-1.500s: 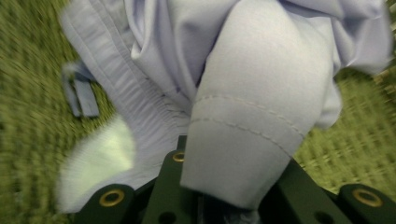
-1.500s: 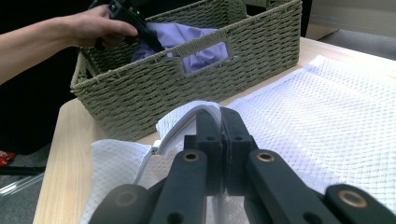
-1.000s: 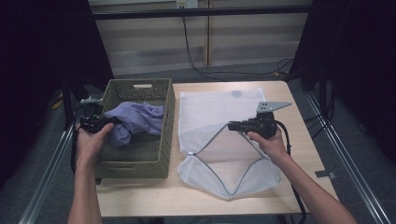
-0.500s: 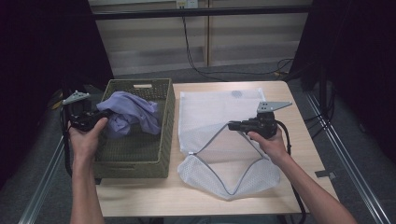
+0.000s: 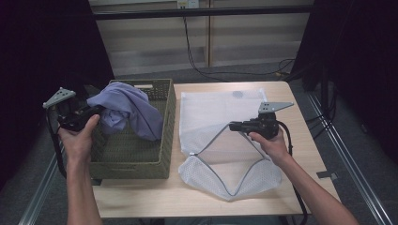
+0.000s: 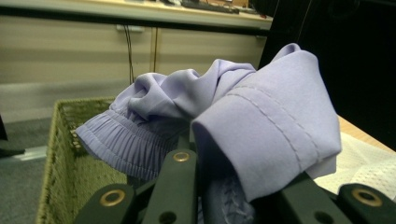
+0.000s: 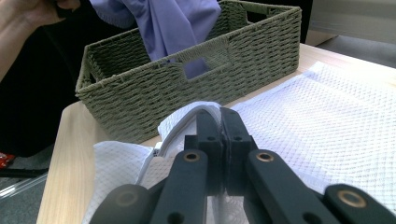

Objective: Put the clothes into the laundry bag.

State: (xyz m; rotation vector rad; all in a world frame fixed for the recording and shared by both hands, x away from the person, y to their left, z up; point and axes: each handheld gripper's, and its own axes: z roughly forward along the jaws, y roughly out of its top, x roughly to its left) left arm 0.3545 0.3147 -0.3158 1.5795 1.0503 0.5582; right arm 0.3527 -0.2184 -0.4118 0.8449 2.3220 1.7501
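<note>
While the wooden table (image 5: pixel 300 101) held both, the woven basket (image 5: pixel 136 161) sat beside the white mesh laundry bag (image 5: pixel 220 117). The right gripper (image 5: pixel 233 126) was clamped on the bag's zippered rim, lifting it so the mouth gaped below it. The left gripper (image 5: pixel 96 111) pinched the lilac garment (image 5: pixel 133 108), which hung from its jaws over the basket. I judged it should carry the cloth high across, keeping the rim taut.

Left tongs' (image 6: pixel 205 186) tips buried under lilac garment (image 6: pixel 261 121) (basket (image 6: pixel 58 154) floor likewise hidden)
</note>
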